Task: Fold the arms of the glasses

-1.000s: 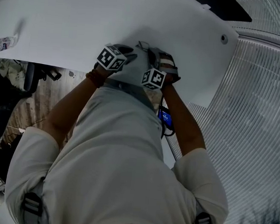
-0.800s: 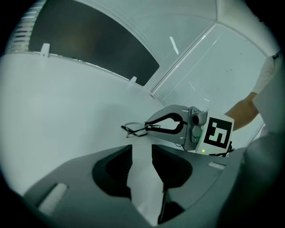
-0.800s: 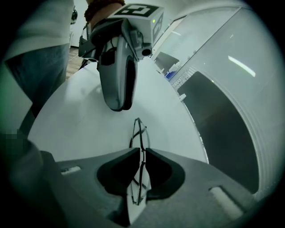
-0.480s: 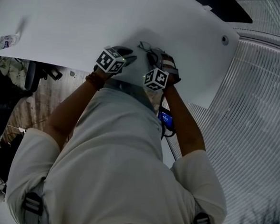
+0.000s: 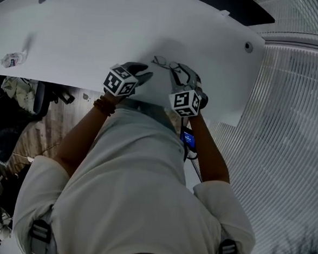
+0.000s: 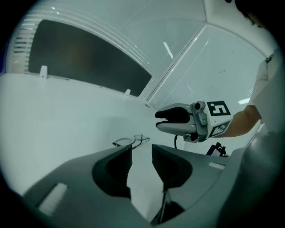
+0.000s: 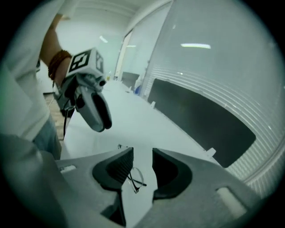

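While glasses [image 5: 166, 63] lie on table [image 5: 100, 33], right claw [image 7: 142, 153] just opened empty, left claw [image 6: 141, 149] gaping.

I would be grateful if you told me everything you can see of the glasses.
The glasses are a thin, dark wire frame with two rounded clear lenses, seemingly metal. They lie on the white table, near its front edge, ahead of both grippers. Whether the arms are folded is too small to tell. Only the table touches them: the left gripper is open and empty, and the right gripper, whose jaws have just been opening, hangs above them, gripping nothing.
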The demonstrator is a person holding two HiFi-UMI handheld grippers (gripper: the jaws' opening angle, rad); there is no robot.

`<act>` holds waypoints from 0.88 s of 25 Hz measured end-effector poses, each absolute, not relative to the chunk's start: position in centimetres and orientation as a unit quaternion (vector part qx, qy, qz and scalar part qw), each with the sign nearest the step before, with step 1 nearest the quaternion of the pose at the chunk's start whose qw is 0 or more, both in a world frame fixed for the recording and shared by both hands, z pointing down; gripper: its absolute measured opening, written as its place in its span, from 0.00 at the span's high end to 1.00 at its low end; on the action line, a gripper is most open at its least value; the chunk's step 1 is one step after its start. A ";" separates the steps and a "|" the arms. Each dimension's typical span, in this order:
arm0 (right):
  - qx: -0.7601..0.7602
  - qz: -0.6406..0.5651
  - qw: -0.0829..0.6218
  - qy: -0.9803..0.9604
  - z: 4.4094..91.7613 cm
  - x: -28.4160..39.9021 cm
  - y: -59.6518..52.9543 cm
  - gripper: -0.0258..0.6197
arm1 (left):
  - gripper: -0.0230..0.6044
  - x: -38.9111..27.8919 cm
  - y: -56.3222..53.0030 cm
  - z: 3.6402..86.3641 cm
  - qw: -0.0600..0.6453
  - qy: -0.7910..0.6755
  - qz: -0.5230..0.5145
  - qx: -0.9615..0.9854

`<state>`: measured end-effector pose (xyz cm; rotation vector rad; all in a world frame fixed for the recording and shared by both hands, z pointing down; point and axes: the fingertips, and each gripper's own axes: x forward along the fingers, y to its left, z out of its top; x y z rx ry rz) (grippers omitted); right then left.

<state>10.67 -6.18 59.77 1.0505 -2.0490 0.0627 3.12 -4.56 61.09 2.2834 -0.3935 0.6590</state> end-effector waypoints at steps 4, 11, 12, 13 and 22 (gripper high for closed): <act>0.490 0.083 0.298 -0.815 52.6 11.6 -7.9 0.76 | 0.74 3.8 -6.8 55.5 0.316 -0.162 0.218 0.909; 0.543 0.106 0.169 -0.815 42.5 13.2 -9.3 0.76 | 0.75 5.8 -9.5 46.0 0.256 -0.168 0.146 0.941; 0.545 0.106 0.154 -0.818 41.2 13.2 -9.4 0.76 | 0.75 6.0 -9.6 44.5 0.248 -0.168 0.134 0.945; 0.544 0.105 0.139 -0.821 39.9 13.1 -9.4 0.76 | 0.75 6.3 -9.5 43.1 0.243 -0.165 0.122 0.948; 0.518 0.058 0.048 -0.852 29.2 10.0 -8.2 0.80 | 0.76 7.0 -7.8 31.5 0.178 -0.143 0.031 0.973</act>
